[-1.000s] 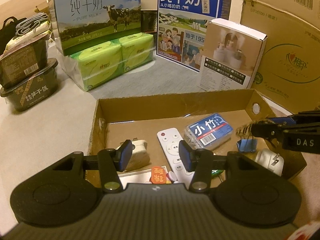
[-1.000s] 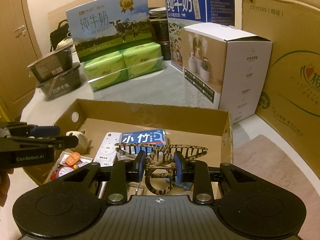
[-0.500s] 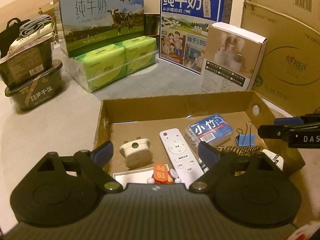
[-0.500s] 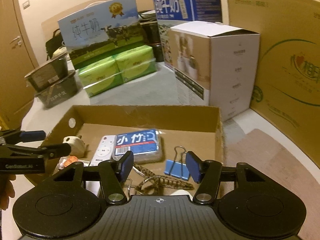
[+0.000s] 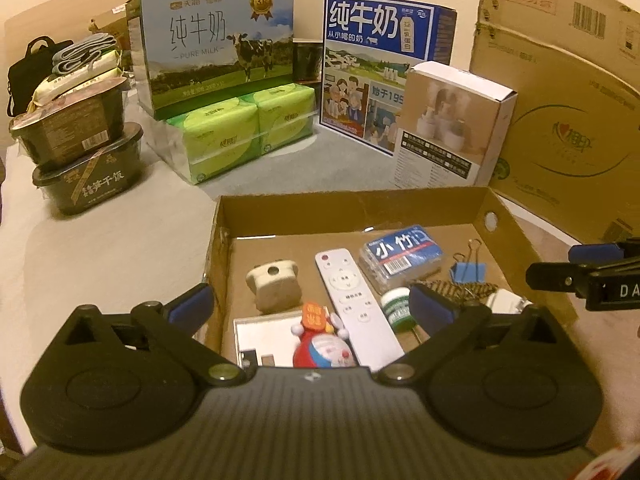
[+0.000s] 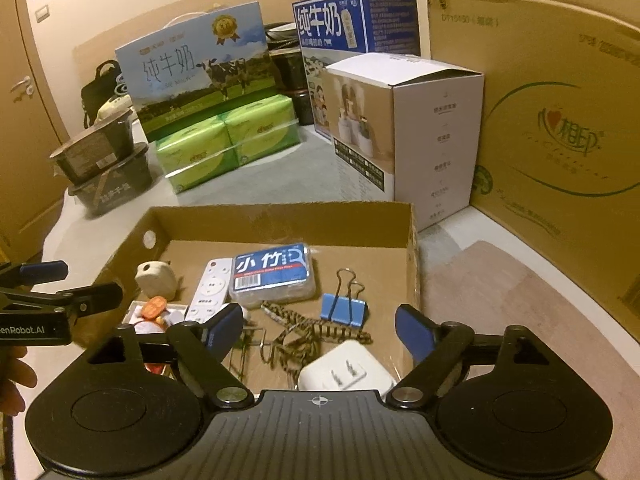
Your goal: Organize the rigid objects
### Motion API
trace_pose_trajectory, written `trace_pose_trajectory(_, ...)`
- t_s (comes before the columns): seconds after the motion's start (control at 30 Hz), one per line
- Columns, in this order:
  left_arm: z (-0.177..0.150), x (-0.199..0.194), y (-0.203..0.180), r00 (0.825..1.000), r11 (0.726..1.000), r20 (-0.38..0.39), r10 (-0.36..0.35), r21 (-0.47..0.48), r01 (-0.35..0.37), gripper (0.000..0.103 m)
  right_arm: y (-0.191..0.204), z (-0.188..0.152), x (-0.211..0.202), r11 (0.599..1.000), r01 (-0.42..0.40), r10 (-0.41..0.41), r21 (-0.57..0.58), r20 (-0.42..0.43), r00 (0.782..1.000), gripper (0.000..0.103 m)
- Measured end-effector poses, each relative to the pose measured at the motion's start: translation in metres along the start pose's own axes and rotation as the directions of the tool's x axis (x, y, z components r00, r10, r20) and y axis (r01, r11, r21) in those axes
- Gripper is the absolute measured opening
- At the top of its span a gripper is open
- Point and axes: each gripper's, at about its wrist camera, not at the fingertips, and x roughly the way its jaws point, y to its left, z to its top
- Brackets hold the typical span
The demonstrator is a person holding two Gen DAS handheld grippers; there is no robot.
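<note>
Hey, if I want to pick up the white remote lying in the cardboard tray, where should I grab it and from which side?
Probably grip the white remote across its narrow width, near the middle, coming down from above. It lies flat on the cardboard tray floor, long and thin, so only its two long edges offer a pinch. Mind the small green-capped jar close against its right edge and the red toy figure on its left.

Toy figure [image 5: 322,350] half hidden behind gripper body, its label perhaps too blurred.
</note>
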Motion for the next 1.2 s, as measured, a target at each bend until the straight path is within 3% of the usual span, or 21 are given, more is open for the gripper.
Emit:
trace_pose_trajectory(0.67, -0.039, -0.098, -0.015, 1.0, 0.996, -0.003, -0.015, -0.093, 0.014, 0.103, 0.032, -0.044, -0.092, 0.998, 0.036, -0.037, 0.051, 0.015, 0.999, 0.085)
trace_pose_trajectory(0.93, -0.058, -0.139, -0.025, 0.999, 0.997, 0.025, 0.023, -0.079, -0.021, 0.103, 0.039, -0.065, -0.129, 0.997, 0.049, -0.05, 0.059, 0.029, 0.998, 0.085)
trace_pose_trajectory(1.2, -0.086, -0.165, -0.023, 0.999, 0.991, 0.021, 0.034, -0.128, -0.031, 0.103, 0.043, -0.091, -0.157, 0.997, 0.067, -0.068, 0.048, 0.031, 0.997, 0.085)
